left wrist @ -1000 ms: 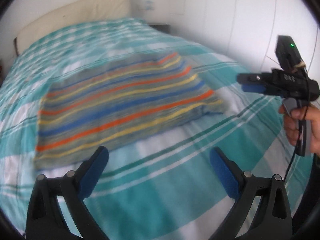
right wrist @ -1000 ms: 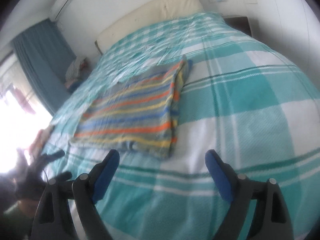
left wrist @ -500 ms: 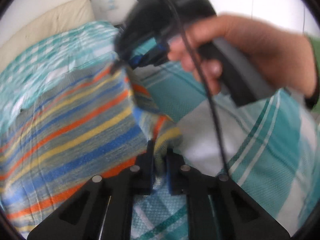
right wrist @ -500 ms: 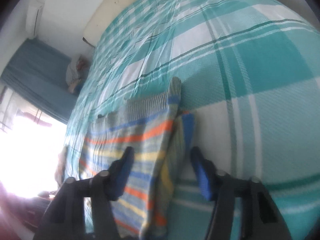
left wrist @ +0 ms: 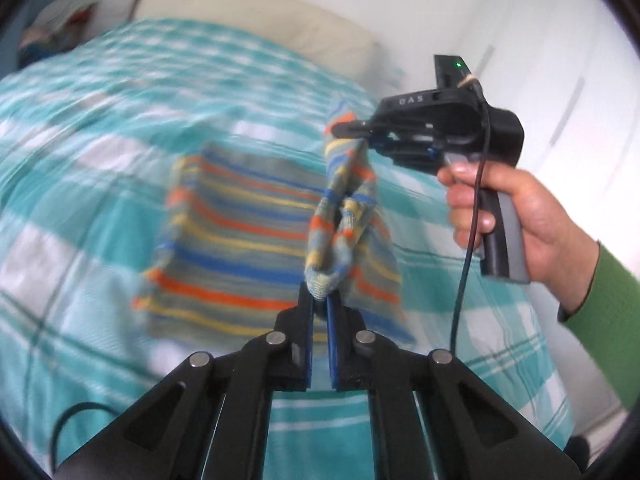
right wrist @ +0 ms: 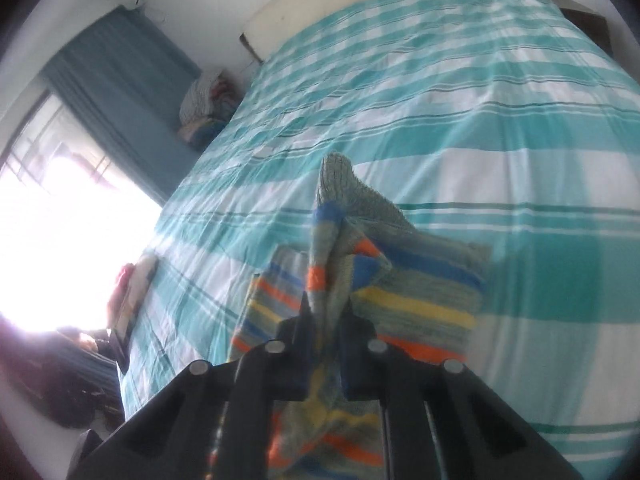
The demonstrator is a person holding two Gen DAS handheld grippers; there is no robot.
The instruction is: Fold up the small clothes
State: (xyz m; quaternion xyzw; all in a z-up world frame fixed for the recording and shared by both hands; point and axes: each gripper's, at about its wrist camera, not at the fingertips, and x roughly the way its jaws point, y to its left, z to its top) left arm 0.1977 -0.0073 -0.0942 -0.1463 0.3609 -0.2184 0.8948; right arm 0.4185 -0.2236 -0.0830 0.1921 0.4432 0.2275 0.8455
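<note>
A striped knit garment (left wrist: 240, 240) in grey, blue, orange and yellow lies on the bed, its right edge lifted. My left gripper (left wrist: 320, 300) is shut on the near corner of that edge. My right gripper (left wrist: 344, 130) is shut on the far corner and holds it higher, so the edge hangs taut between the two. In the right wrist view the right gripper (right wrist: 326, 312) pinches the garment (right wrist: 400, 292), which rises between its jaws and drapes down onto the bed.
The bed has a teal and white checked cover (left wrist: 80, 140) (right wrist: 440, 100) and a cream headboard (left wrist: 260, 20). A pile of clothes (right wrist: 204, 108) lies beside the bed near a teal curtain (right wrist: 120, 80). White wardrobe doors (left wrist: 560, 60) stand on the right.
Both grippers came down onto the garment's right edge and shut on its corners. They have now lifted that edge off the bed.
</note>
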